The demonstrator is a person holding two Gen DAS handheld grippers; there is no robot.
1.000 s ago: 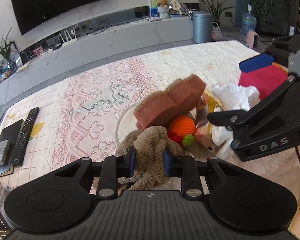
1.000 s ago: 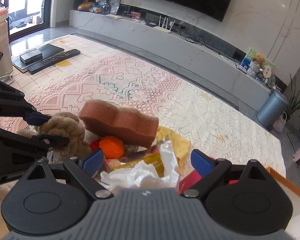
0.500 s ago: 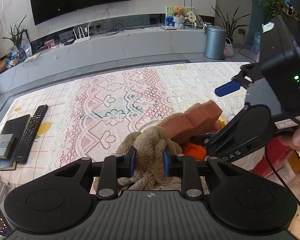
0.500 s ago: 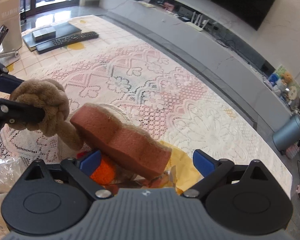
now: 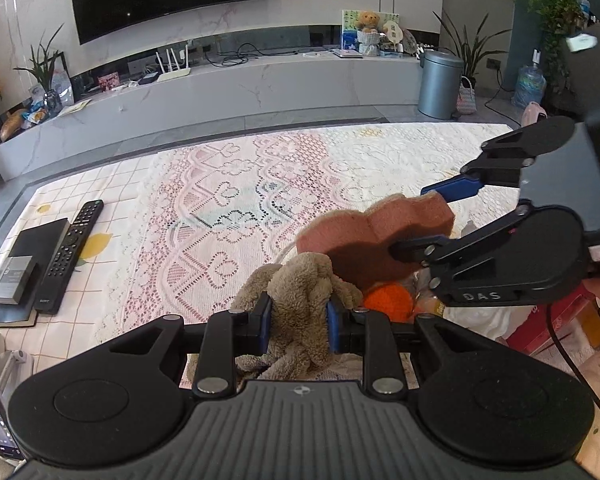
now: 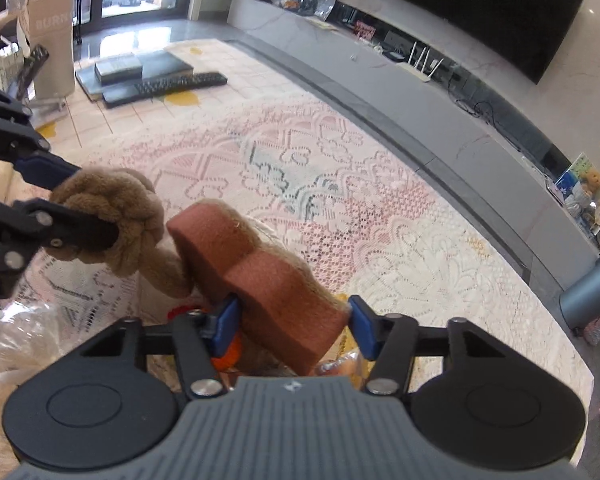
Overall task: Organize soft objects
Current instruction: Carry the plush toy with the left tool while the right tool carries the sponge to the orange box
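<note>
Sponge (image 6: 268,280), reddish-brown, is lying propped on the pile over the lace cloth (image 5: 236,208), and our right gripper (image 6: 292,330) is closing its jaws on its near end, pads touching both sides. At nine o'clock of it, our left gripper (image 5: 298,322) is pinching the tan plush toy (image 5: 304,292).

Open lace cloth (image 5: 228,208) is seen across the frame's centre; passage at left is blocked by a remote (image 5: 70,254) and black box (image 5: 28,256).
</note>
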